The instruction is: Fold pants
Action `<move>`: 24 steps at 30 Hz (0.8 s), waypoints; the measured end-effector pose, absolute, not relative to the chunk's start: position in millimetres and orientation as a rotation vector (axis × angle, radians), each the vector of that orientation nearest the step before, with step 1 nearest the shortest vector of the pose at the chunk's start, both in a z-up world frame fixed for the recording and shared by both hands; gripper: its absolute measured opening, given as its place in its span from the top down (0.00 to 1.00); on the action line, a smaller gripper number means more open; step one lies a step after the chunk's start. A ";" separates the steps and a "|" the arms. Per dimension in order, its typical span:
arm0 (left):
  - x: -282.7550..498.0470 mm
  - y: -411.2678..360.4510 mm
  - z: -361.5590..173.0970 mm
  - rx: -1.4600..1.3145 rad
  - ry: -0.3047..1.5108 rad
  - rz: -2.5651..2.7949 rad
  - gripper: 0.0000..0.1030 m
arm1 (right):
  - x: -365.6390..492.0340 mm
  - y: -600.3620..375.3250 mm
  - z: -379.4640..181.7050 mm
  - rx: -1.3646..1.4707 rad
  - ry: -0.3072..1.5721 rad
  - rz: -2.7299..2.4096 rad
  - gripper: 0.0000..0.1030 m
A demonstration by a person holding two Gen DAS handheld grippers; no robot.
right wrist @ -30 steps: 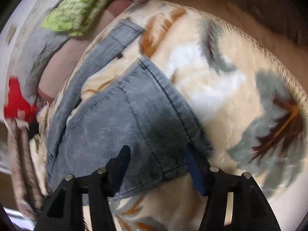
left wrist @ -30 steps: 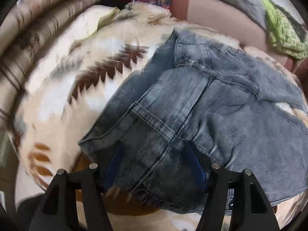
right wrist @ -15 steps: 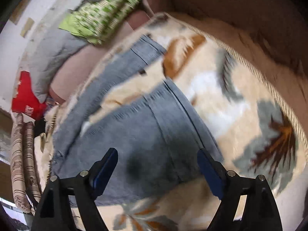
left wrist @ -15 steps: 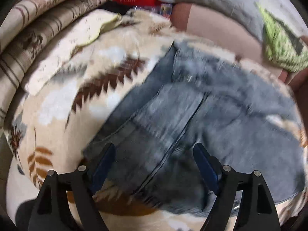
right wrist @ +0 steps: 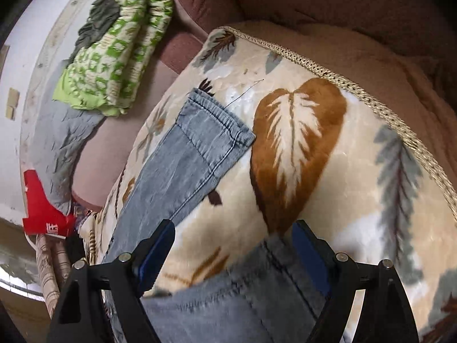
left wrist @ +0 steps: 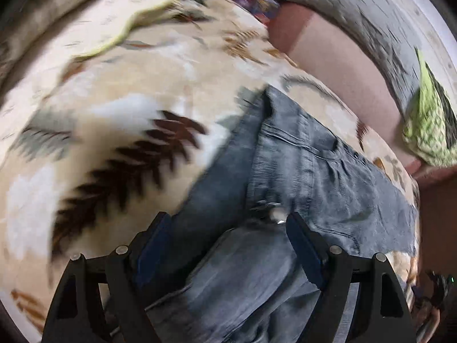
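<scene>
Partly folded at most: faded blue-grey denim pants (left wrist: 300, 171) sprawled across leaf-patterned beige blanket (right wrist: 300, 143), one leg outstretched, apparently ungripped between spread-fingered left gripper (left wrist: 225, 245) and right gripper (right wrist: 232, 253).

1 pants (left wrist: 300, 177), 1 leaf-print blanket (left wrist: 114, 108), 2 hand-held grippers (left wrist: 225, 245) (right wrist: 231, 251).

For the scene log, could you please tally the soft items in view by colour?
Blue-grey: 1, jeans
Beige leaf-print: 1, blanket
Green patterned: 1, cloth
Grey quilted: 1, pillow
Total: 4
</scene>
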State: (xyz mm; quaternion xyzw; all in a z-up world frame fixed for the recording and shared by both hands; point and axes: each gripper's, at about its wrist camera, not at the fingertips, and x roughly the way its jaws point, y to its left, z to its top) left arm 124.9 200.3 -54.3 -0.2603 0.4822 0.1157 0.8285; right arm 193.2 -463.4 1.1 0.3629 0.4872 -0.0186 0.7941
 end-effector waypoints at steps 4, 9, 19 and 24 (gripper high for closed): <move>150.2 198.9 -67.1 -0.513 1.084 0.240 0.25 | 204.0 -459.9 -8.8 0.779 1.061 -0.027 0.17; 167.2 189.2 -60.0 -0.431 1.104 0.185 0.97 | 221.8 -463.0 -16.1 0.791 1.062 -0.039 0.17; 171.5 210.1 -59.9 -0.438 1.059 0.290 1.00 | 265.7 -476.5 -31.3 0.906 1.034 -0.142 0.16; 168.8 203.5 -59.5 -0.488 1.069 0.172 1.00 | 283.9 -471.6 -32.1 0.839 1.057 -0.187 0.35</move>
